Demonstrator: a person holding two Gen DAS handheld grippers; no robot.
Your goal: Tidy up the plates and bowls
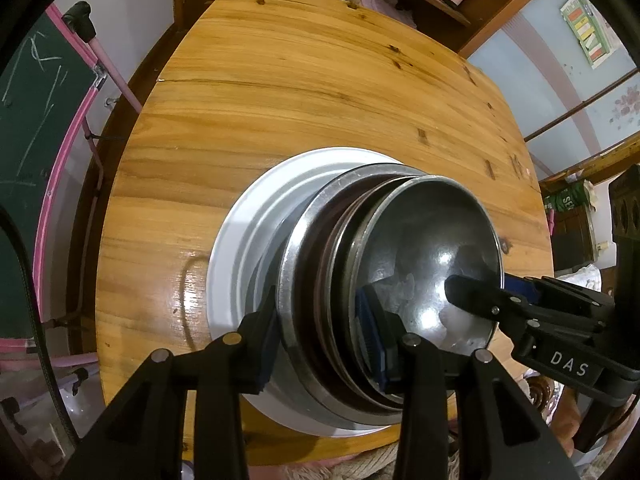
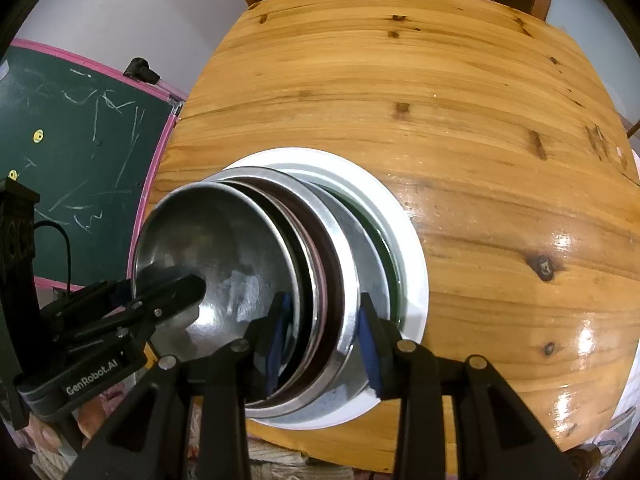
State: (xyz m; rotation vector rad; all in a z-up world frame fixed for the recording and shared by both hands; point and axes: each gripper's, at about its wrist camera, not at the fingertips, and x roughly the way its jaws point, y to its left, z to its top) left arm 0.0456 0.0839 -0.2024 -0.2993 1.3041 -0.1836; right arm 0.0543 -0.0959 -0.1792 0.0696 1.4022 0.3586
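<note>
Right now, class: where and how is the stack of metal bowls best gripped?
Grip the stack of metal bowls at its nested rims, from above, on opposite sides: one finger inside the top bowl, one outside. The curved walls offer no flat hold.

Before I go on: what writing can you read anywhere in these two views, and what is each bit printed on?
"DAS" – white letters on the right gripper body, left wrist view.
"GenRobot.AI" – white letters on the left gripper body, right wrist view.
"SE…" – cut-off white letters on a green package past the table edge.
Chalkboard: scribbles only, no words.
Wall chart: too small to read.
</note>
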